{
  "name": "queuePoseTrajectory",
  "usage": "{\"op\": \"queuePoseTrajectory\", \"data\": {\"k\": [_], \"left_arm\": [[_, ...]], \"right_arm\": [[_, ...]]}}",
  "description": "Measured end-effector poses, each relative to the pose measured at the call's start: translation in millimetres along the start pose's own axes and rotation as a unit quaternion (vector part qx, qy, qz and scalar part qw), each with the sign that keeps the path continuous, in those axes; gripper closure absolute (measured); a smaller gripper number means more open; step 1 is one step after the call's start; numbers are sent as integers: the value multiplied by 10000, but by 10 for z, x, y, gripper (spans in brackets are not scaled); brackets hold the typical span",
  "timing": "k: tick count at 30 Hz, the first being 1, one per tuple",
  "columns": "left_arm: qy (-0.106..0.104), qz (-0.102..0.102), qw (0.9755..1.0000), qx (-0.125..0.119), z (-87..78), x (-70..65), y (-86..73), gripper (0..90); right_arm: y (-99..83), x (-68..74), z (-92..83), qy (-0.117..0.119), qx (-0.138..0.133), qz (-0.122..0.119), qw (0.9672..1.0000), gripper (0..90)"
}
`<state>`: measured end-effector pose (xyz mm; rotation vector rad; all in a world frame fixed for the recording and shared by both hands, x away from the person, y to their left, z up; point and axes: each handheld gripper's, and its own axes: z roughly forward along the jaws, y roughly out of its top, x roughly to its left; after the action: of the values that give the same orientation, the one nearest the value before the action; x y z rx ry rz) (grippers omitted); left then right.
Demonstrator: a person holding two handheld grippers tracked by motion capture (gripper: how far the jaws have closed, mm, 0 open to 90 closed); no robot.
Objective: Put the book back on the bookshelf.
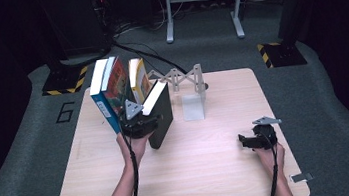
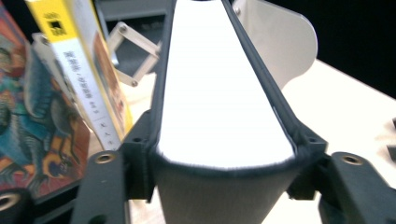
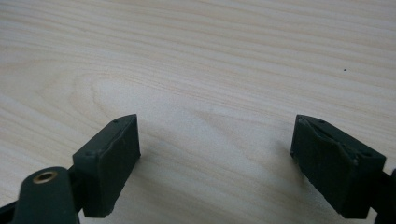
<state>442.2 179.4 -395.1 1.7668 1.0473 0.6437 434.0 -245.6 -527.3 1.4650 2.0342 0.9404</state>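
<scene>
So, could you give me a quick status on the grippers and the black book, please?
Left gripper around black book, jaws at both covers. Right gripper open, nothing between, over bare table. Yellow book close beside; bookend behind.

Books stand at table (image 1: 207,174) rear-left, leaning. Blue-spined book (image 1: 101,94) far left, illustrated book (image 1: 117,82) just right of it, yellow book (image 1: 138,77) next, dark book (image 1: 162,114) rightmost & nearest front. Bookend (image 1: 194,103) stands right of dark book, apart. Left gripper (image 1: 138,125) sits at dark book's front edge; right gripper (image 1: 245,139) well apart, table front-right.
</scene>
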Motion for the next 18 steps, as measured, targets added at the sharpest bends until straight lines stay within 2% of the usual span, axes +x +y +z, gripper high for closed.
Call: {"op": "queuePoseTrajectory", "data": {"k": [2, 4, 5, 7, 11, 16, 18], "left_arm": [[7, -42, 10000, 63, 19, 7, 44, 420], [3, 2, 10000, 89, 23, 9, 59, 493], [97, 60, 9999, 99, 23, -16, 64, 504], [138, 124, 9998, 52, 22, -24, 54, 532], [313, -75, 9992, -251, 38, -38, 2, 542], [453, -266, 9976, -448, 124, -29, 17, 543], [503, -256, 9973, -467, 172, -20, 35, 544]], "right_arm": [[0, -1, 0, 1, 1, -2, 10000, 148], [0, -1, 0, 2, 2, -4, 10000, 149], [0, -1, 0, 2, 2, -4, 10000, 149], [1, -1, 2, 0, 8, -5, 10000, 149], [0, 0, 3, -6, -12, 2, 10000, 149], [1, -1, 0, 12, 2, 36, 10000, 149], [0, -10, -4, 20, -22, 16, 10000, 149]]}}
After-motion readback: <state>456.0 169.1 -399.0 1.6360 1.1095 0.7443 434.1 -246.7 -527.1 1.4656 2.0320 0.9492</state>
